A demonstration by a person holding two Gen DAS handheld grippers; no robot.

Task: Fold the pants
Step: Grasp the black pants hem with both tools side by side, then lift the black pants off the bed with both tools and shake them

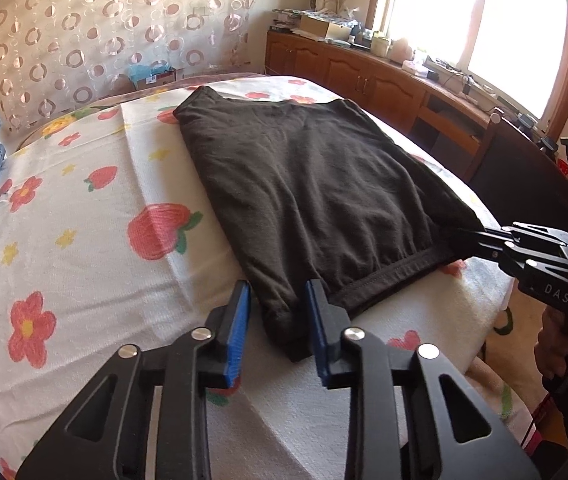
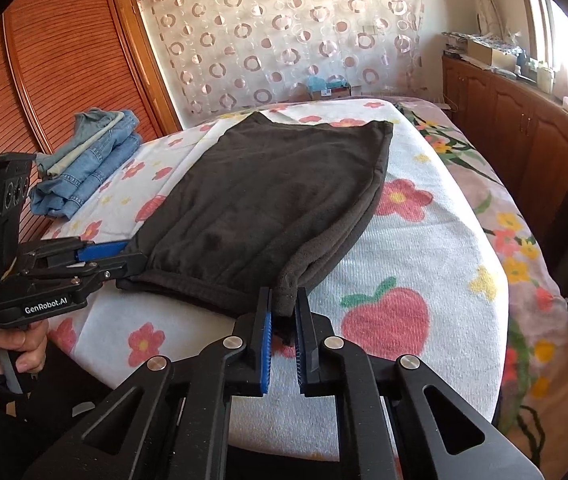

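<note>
Left gripper [image 1: 277,312] pinches the near left corner of the dark pants [image 1: 308,184]; right gripper [image 2: 284,308] pinches the near right corner. The pants lie flat, folded, on a flower-printed towel [image 1: 83,220] covering the bed [image 2: 524,240]. Folded jeans [image 2: 91,160] sit at the far left.

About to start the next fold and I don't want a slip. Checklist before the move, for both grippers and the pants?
1. Left gripper on near corner of black pants: ok, pads on the fabric.
2. Right gripper on the other near corner: ok, shut on it.
3. All layers caught in both grips: cannot tell.
4. Pants flat on floral towel: ok, light creases only.
5. Folded jeans apart from the pants: ok.
</note>
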